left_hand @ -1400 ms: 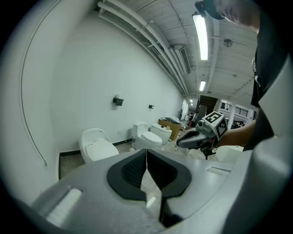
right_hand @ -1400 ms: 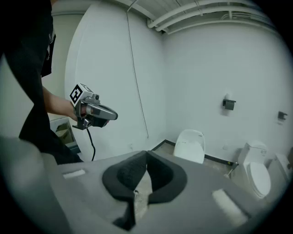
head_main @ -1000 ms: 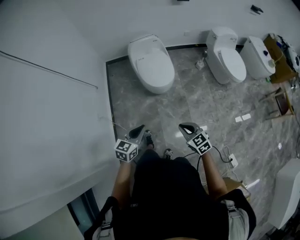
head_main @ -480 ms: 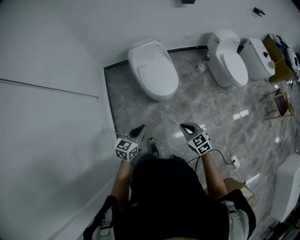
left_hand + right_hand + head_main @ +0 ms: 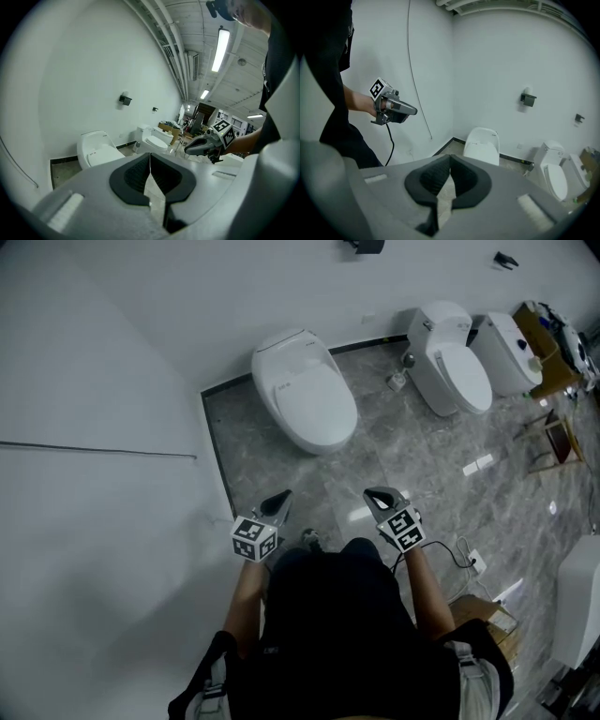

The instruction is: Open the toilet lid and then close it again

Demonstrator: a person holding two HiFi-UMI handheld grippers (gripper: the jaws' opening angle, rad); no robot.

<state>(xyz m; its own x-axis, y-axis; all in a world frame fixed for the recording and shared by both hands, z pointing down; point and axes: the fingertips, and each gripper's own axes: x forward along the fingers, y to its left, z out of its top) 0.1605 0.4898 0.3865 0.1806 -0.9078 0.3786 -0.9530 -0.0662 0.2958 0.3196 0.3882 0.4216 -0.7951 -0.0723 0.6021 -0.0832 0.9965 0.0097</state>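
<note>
Toilet lid (image 5: 317,407): lying shut on the toilet (image 5: 286,345), upper centre of the head view, against the white wall.
Left gripper (image 5: 278,500): hovering lower centre-left, well short of the toilet, jaws pressing together on nothing.
Right gripper (image 5: 379,496): pointing the same way just to the right, jaws meeting, empty.
Second toilet (image 5: 457,367): standing upper right, lid down.
Floor (image 5: 422,474): grey marbled tile showing beneath everything.
</note>
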